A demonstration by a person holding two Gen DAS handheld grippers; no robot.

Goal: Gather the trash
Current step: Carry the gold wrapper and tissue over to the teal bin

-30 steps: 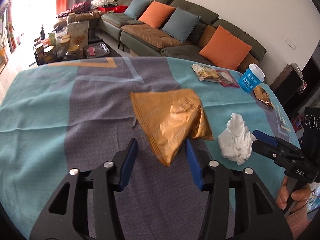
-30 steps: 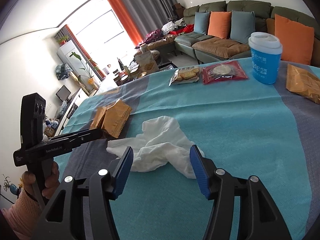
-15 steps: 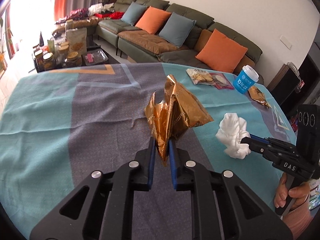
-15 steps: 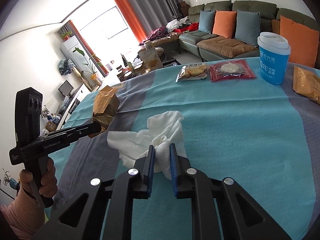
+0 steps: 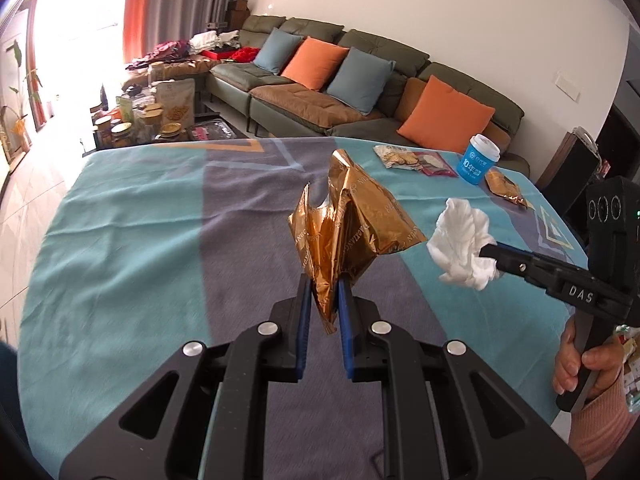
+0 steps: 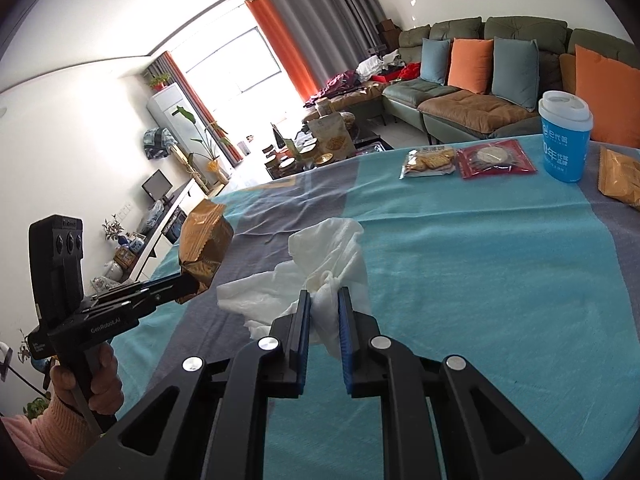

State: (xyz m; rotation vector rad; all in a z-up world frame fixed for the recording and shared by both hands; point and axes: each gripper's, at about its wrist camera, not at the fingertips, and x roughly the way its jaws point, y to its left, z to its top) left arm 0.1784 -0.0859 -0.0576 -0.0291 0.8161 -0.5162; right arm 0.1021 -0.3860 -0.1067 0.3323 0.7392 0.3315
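Left hand-held gripper (image 5: 324, 300): blue pads pinch the lower end of a crumpled gold wrapper (image 5: 352, 224), which stands up above the table (image 5: 132, 248), clear of the cloth. Right hand-held gripper (image 6: 324, 312): pads pressed onto a bunched white tissue (image 6: 320, 264); the tissue's loose folds spill to the left of the pads, whether they touch the cloth cannot be told. In the left wrist view the tissue (image 5: 464, 248) hangs at the tip of the right tool, just beside the wrapper but apart from it.

Table is covered by a teal and grey cloth with an orange stripe toward the far edge. Along the far right edge, well apart from both held items: a clear packet of biscuits (image 6: 428, 162), touching a red packet (image 6: 494, 158); next to those a blue paper cup with white lid (image 6: 566, 136), upright; then a second gold packet (image 6: 622, 178) lying flat near the right corner. Nothing lies between the held items and these.

Beyond the table: green sofa (image 5: 360, 92) with orange and blue cushions, a low table crowded with jars (image 5: 120, 128), orange and grey curtains (image 6: 304, 36).
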